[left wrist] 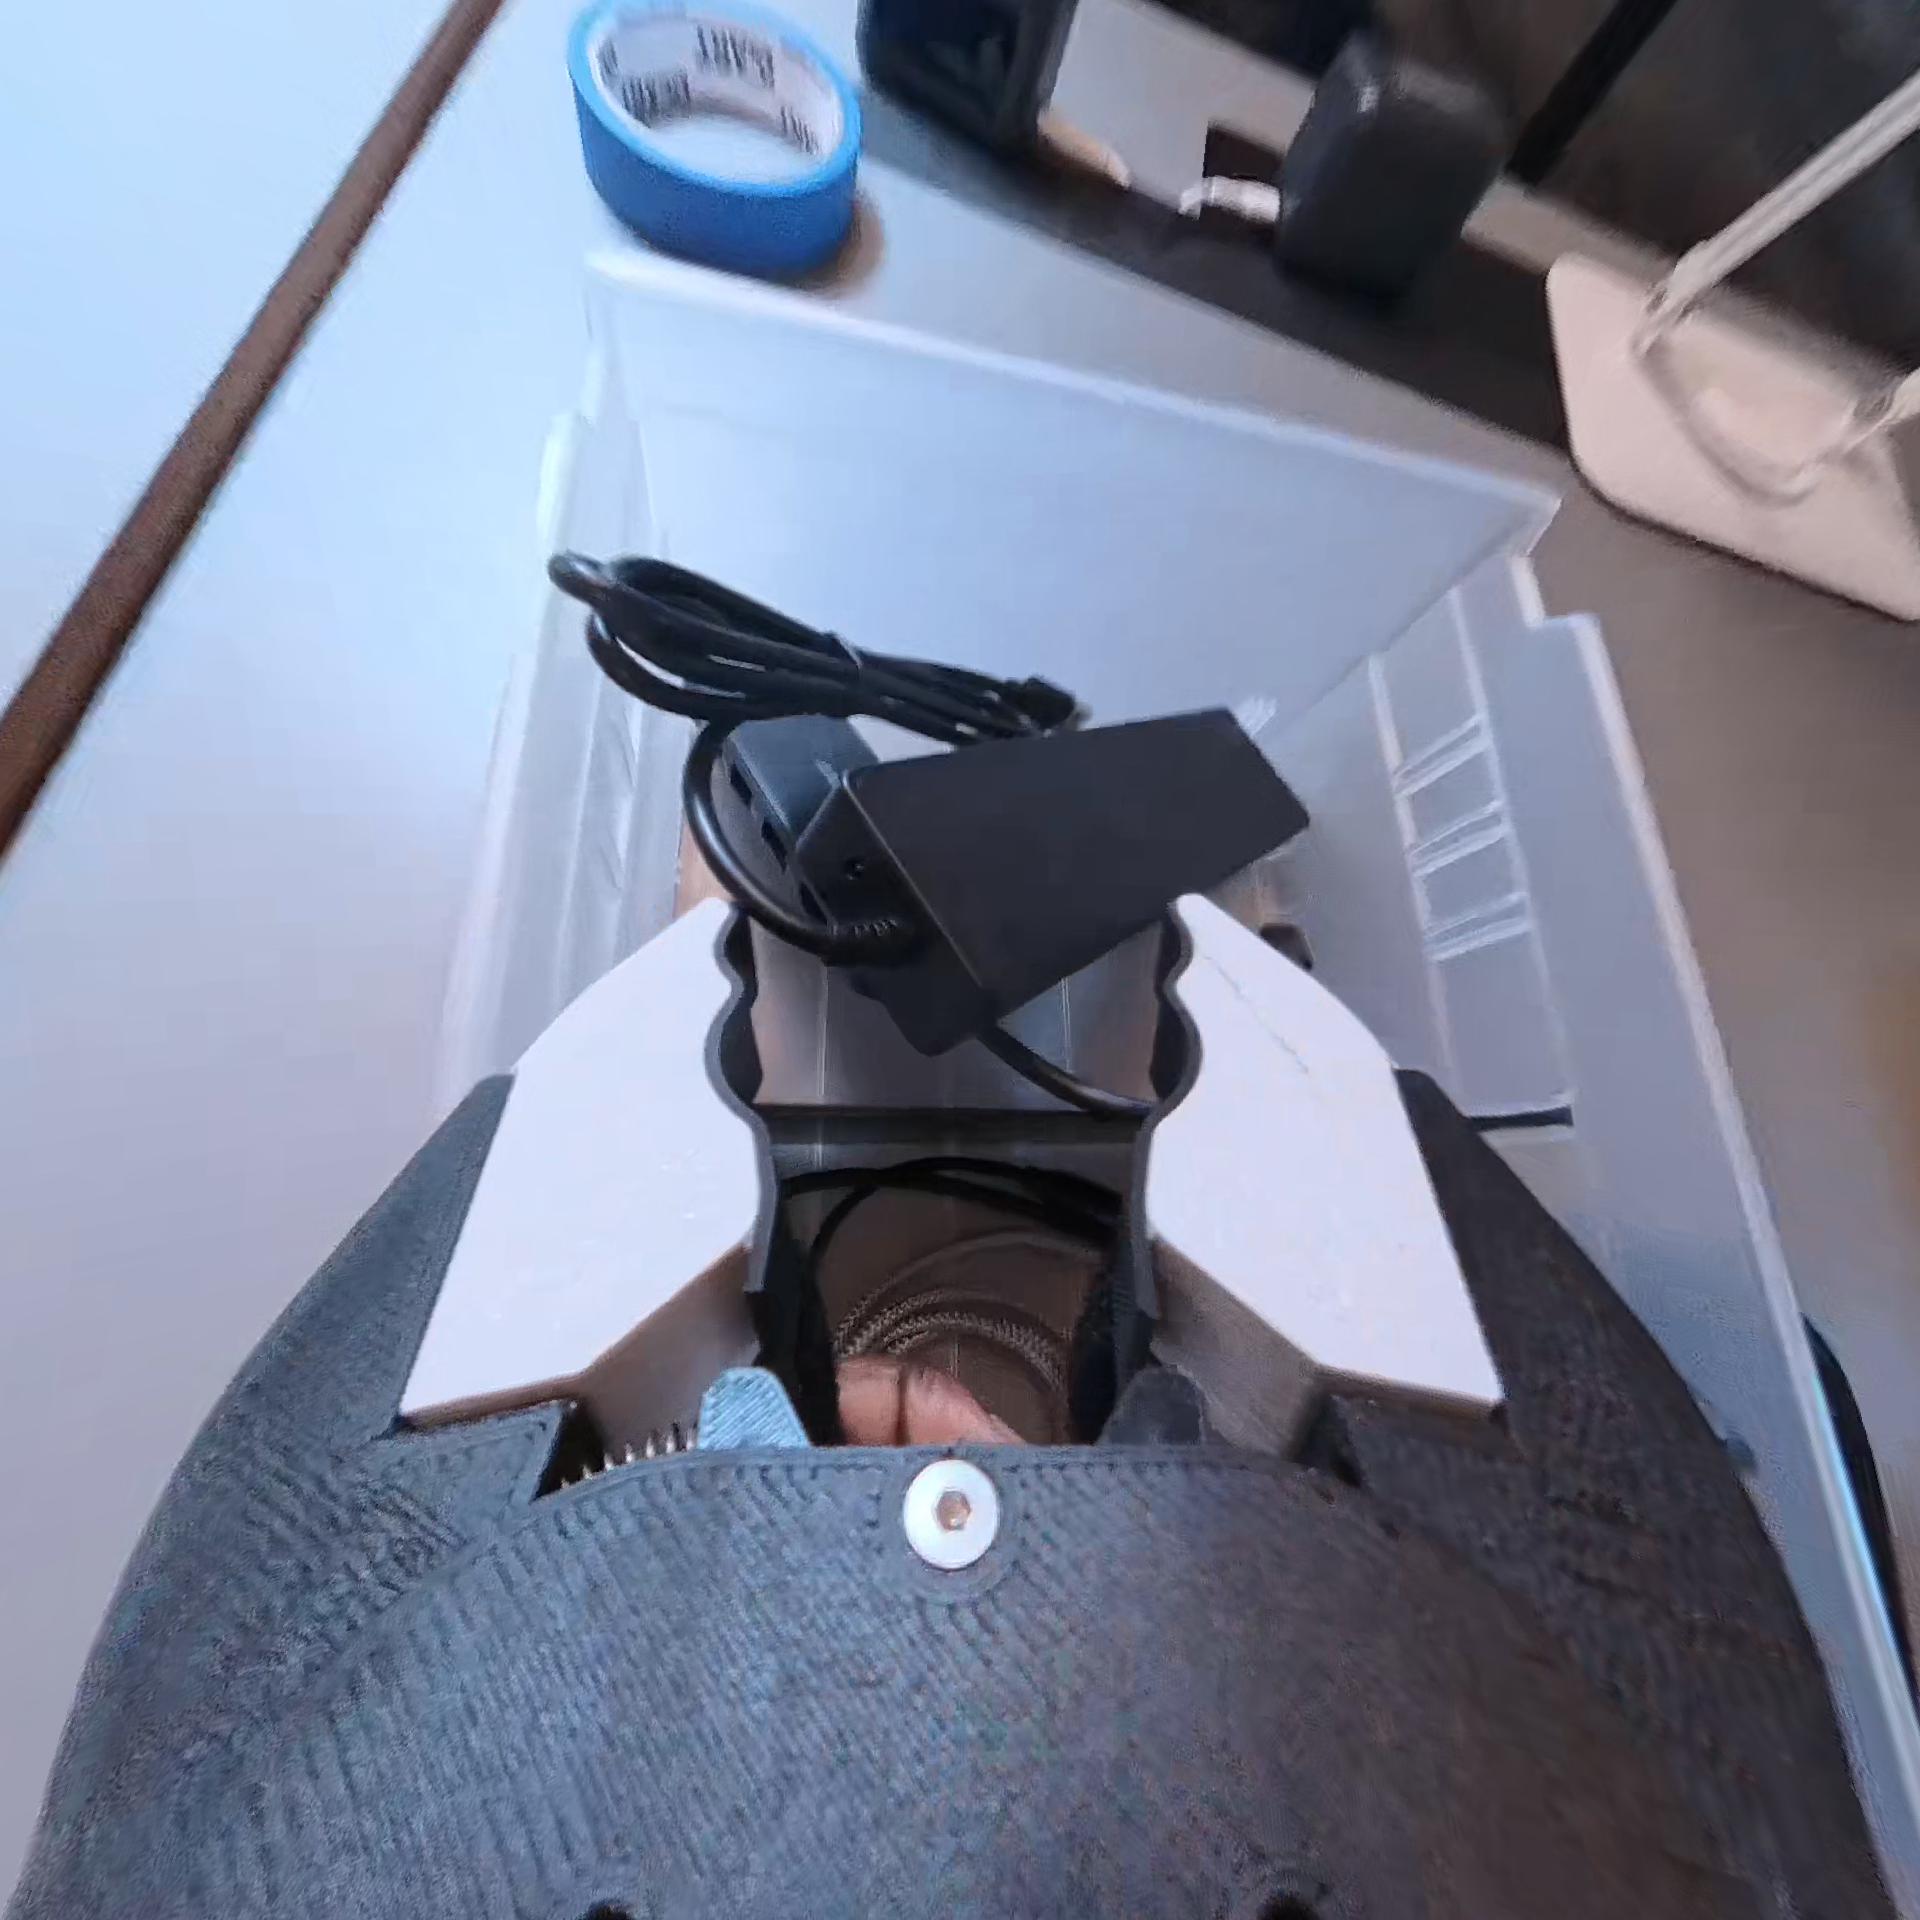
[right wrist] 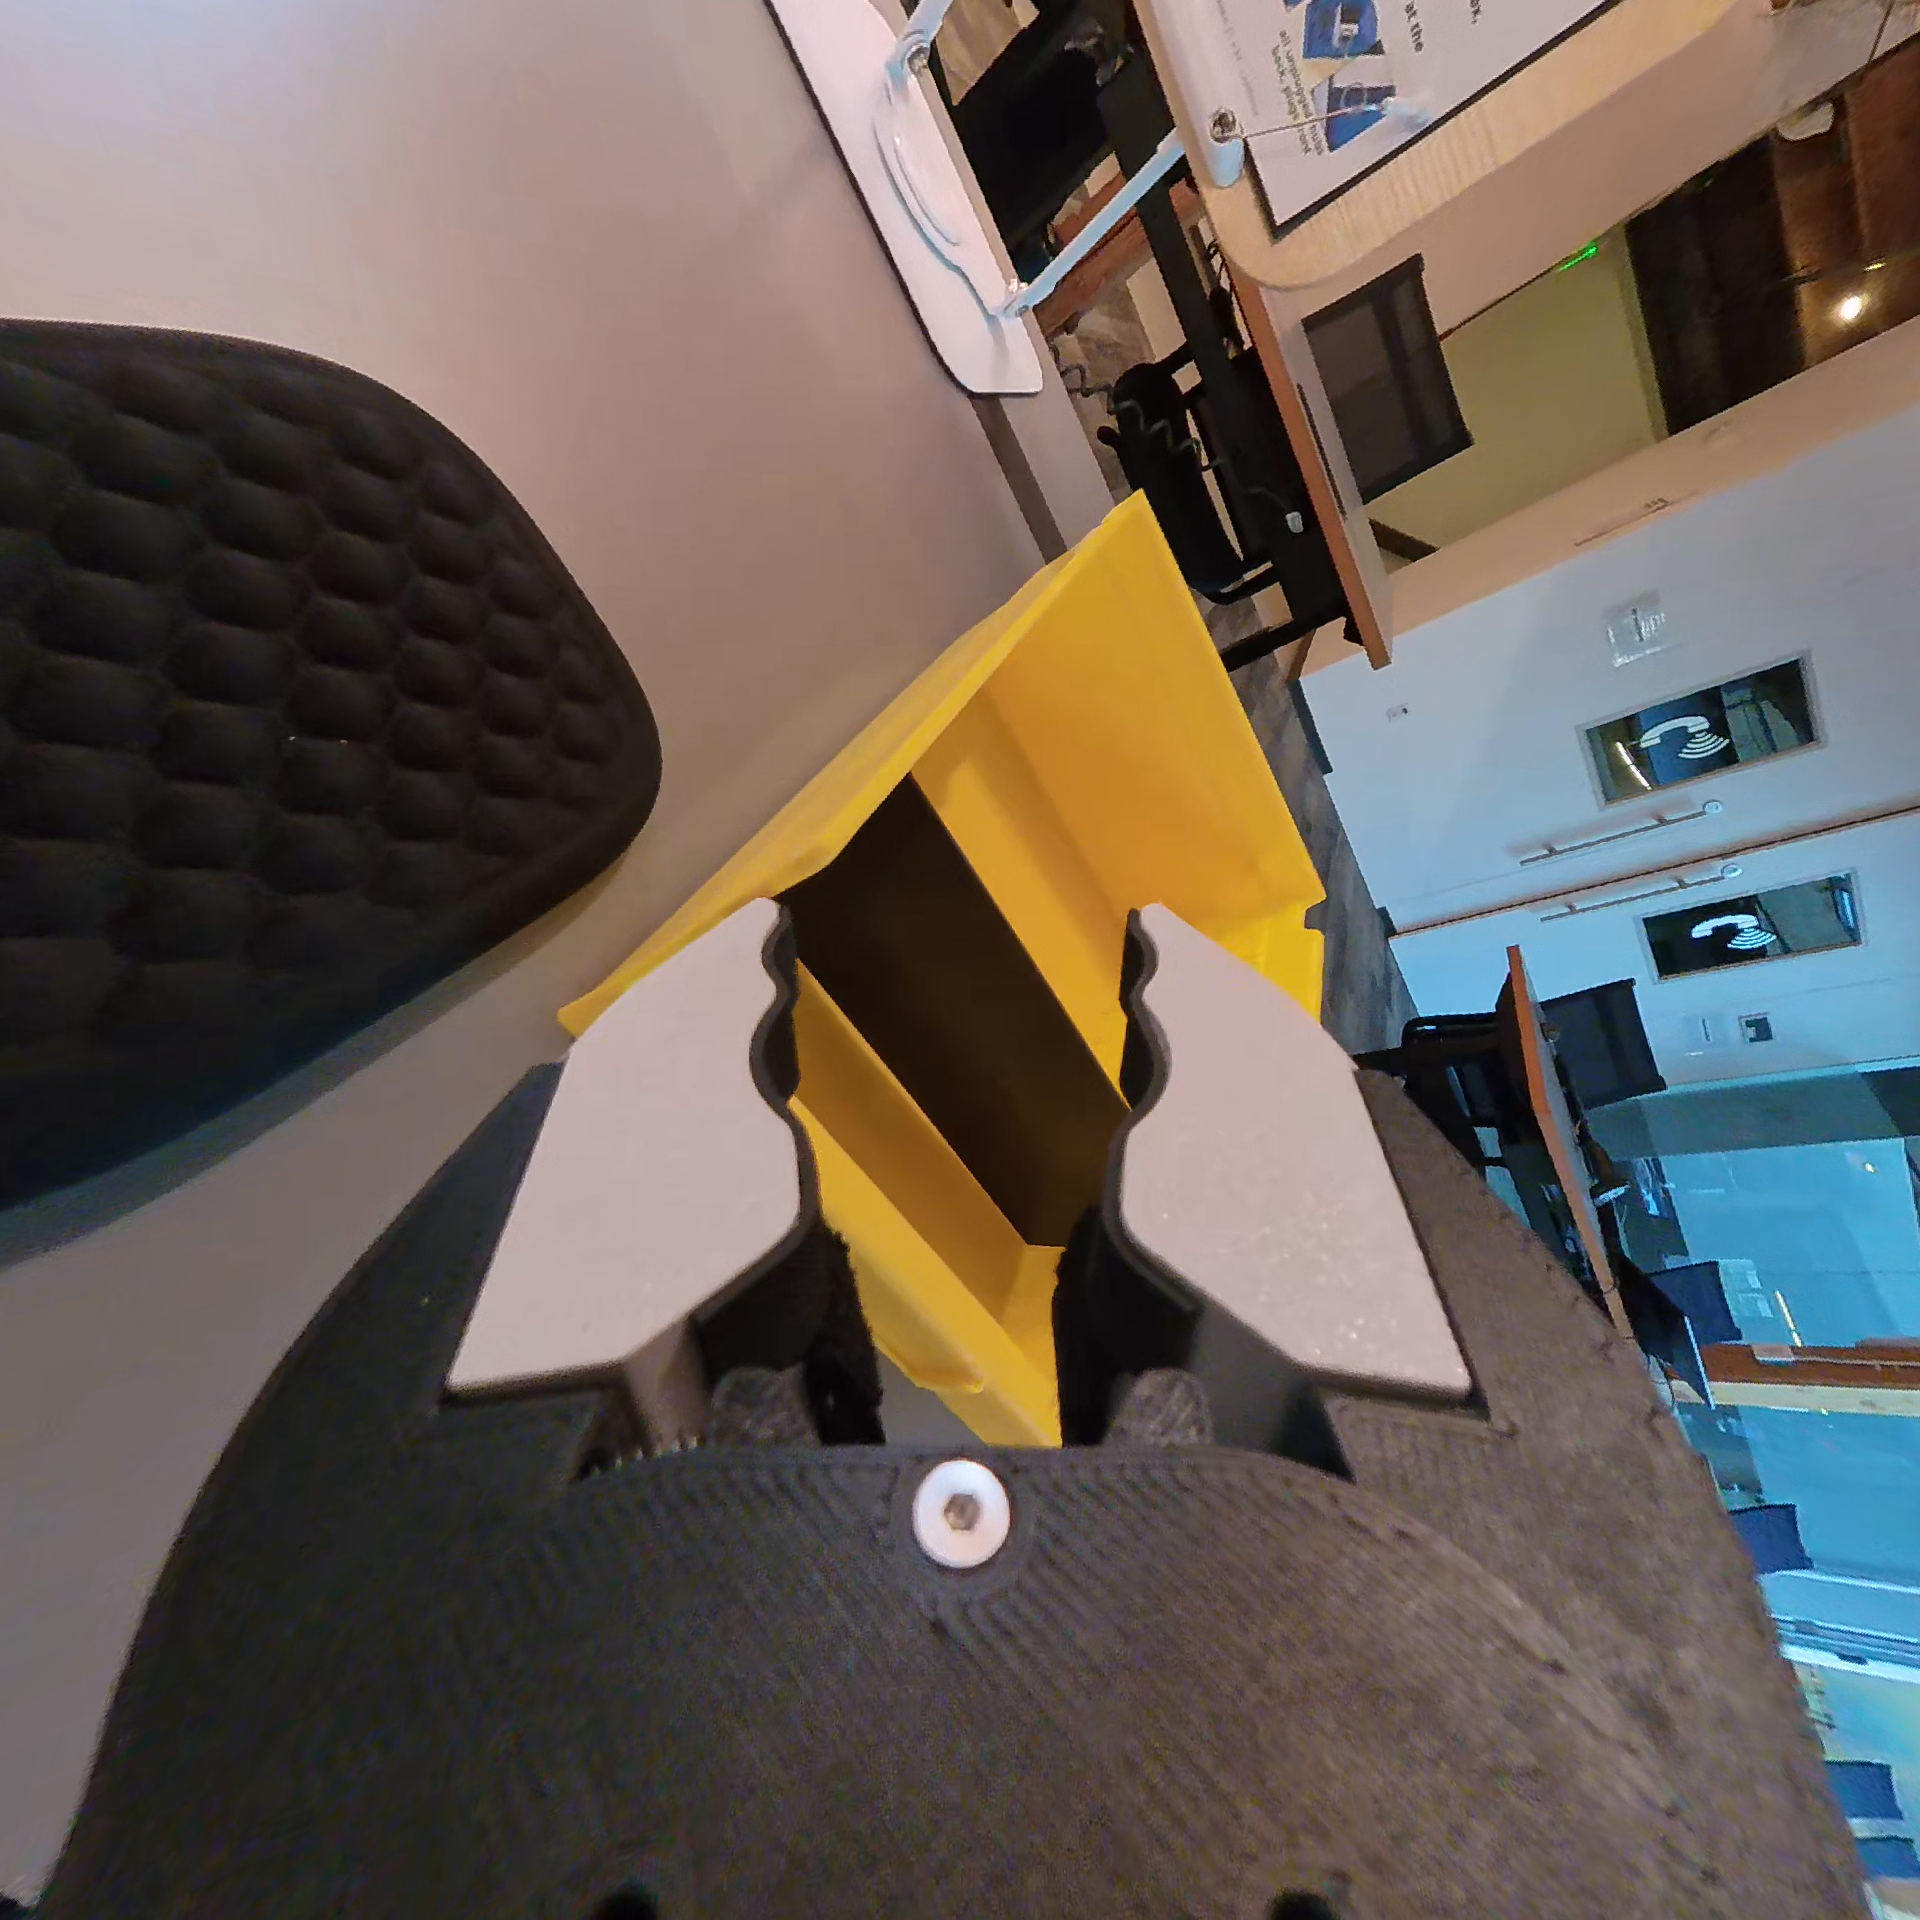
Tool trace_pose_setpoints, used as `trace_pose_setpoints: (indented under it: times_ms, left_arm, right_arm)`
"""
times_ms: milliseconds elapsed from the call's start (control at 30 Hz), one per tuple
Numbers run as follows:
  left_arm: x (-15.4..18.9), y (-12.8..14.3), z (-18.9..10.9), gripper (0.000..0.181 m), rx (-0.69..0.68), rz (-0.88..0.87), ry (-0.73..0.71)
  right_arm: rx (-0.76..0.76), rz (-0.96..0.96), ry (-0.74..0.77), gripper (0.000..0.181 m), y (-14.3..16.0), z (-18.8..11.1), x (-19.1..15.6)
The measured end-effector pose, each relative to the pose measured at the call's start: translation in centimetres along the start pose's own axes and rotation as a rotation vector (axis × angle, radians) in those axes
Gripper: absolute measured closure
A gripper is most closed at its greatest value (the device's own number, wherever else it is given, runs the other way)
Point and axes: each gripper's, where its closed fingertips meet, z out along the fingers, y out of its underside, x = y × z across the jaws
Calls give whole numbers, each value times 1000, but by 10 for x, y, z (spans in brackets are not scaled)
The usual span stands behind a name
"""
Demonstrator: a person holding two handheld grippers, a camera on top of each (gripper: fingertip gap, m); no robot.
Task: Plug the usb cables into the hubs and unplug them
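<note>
In the left wrist view my left gripper (left wrist: 951, 935) is open above a white bin (left wrist: 935, 499). In the bin lie a black box-shaped hub (left wrist: 1049, 831), a second black hub (left wrist: 790, 779) with a row of ports, and a bundled black USB cable (left wrist: 748, 644). The box-shaped hub's near corner sits between my fingertips, but the fingers do not touch it. A thin black cord runs from it under the right finger. In the right wrist view my right gripper (right wrist: 956, 935) is open and empty over a yellow bin (right wrist: 1091, 727) with a dark strip inside. No cable or hub shows there.
A roll of blue tape (left wrist: 717, 135) stands beyond the white bin, with dark objects (left wrist: 1382, 166) and a beige box (left wrist: 1745, 436) at the back right. A black padded cushion (right wrist: 260, 707) lies left of the yellow bin. A white stand base (right wrist: 935, 208) sits farther back. Tip to tip, the grippers are about 65 centimetres apart.
</note>
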Motion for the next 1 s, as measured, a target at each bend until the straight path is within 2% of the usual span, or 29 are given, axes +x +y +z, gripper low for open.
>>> trace_pose_setpoints:
  times_ms: [67,133,300,367,400,533,567,667,767,900,933,1000]
  left_arm:
    - [7,11,9,114,-83,-3,82]
    - [4,12,13,120,-86,-17,101]
    - [20,-13,-1,149,116,-90,280]
    - [22,-27,-10,173,227,-74,274]
    - [23,-33,-14,176,279,-47,252]
    - [26,-41,-16,174,299,-32,221]
    - [24,-41,-13,166,281,-39,210]
    - [18,-37,-5,124,234,-51,168]
    - [17,-33,1,102,218,-55,130]
    - [8,-30,9,106,190,-50,56]
    - [6,-30,10,112,184,-51,39]
    - [-4,-31,13,136,177,-40,-14]
  right_arm:
    - [-4,2,-4,121,2,1,-1]
    - [-9,3,-8,121,3,3,-3]
    - [-40,-10,-16,122,6,7,-5]
    - [-47,-17,-16,121,6,7,-5]
    - [-46,-19,-15,122,6,7,-5]
    - [-41,-21,-9,122,4,6,-4]
    - [-40,-21,-8,122,4,5,-4]
    - [-40,-25,-3,122,3,4,-3]
    - [-41,-28,-1,122,3,4,-2]
    - [-45,-34,-4,122,3,4,-3]
    - [-46,-36,-3,122,3,4,-2]
    - [-45,-36,0,123,3,4,-2]
